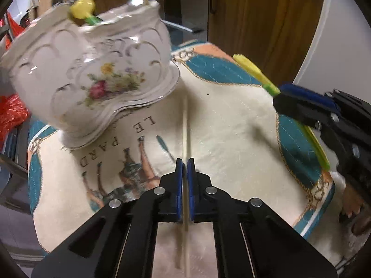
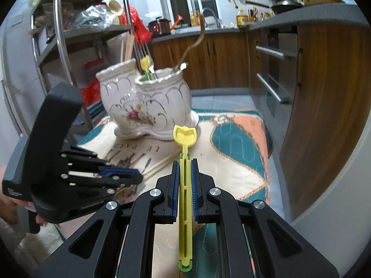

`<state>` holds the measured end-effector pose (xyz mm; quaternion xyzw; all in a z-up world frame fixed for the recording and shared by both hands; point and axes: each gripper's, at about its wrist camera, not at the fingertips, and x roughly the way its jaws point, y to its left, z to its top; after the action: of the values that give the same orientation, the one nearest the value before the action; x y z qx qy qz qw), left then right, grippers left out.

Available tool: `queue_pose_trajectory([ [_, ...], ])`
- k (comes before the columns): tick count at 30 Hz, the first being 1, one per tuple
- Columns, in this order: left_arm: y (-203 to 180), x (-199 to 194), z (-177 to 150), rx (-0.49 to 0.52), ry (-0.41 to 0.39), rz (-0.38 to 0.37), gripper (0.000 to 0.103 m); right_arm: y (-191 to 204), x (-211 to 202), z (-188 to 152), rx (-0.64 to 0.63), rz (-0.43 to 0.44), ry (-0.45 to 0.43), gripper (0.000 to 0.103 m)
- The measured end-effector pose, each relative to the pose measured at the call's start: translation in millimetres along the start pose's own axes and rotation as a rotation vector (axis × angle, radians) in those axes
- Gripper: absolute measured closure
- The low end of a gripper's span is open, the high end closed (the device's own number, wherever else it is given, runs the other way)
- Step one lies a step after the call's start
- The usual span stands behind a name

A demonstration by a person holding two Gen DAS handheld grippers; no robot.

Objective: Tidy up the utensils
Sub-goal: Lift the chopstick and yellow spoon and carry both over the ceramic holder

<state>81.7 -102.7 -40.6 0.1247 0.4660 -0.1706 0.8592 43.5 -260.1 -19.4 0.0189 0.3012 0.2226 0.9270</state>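
We cannot see the lower end of the chopstick (image 1: 185,139): the left gripper (image 1: 185,169) hides part of it and the left view's bottom edge cuts it at six o'clock. The ceramic holder (image 1: 92,76) is motion-blurred there, its left side cropped at nine o'clock. Inside the holder, the utensils' lower ends are hidden. The countertop items at twelve o'clock in the right view are too small to identify.
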Motion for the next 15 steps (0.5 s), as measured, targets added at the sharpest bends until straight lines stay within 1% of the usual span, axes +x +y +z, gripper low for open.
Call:
queue_pose_trajectory([
  [2, 7.7, -15.7, -10.8, -0.001, -0.045, -0.010, 0.099, 1.7, -5.2, 2.5, -0.001, 0.002, -0.030, 0.092],
  [4, 15.0, -26.8, -19.5, -0.005, -0.069, -0.010, 0.099, 4.0, -5.6, 5.0, -0.001, 0.000, -0.044, 0.092],
  [7, 25.7, -46.8, -31.7, -0.007, -0.106, -0.030, 0.099, 6.4, -6.0, 7.5, 0.003, -0.001, -0.053, 0.092],
  [9, 33.5, -68.1, -41.1, -0.001, -0.163, -0.040, 0.099, 8.2, -6.9, 10.7, 0.008, 0.008, -0.062, 0.092],
  [12, 49.3, -98.6, -44.7, -0.026, -0.262, -0.071, 0.099, 13.5, -9.4, 20.3, -0.003, 0.015, -0.084, 0.092],
  [14, 62.5, -119.0, -40.8, -0.052, -0.345, -0.086, 0.099, 17.3, -10.5, 29.3, -0.006, 0.024, -0.103, 0.092],
  [15, 65.9, -121.3, -35.1, -0.058, -0.371, -0.080, 0.099, 19.3, -10.1, 35.3, -0.007, 0.029, -0.113, 0.092],
])
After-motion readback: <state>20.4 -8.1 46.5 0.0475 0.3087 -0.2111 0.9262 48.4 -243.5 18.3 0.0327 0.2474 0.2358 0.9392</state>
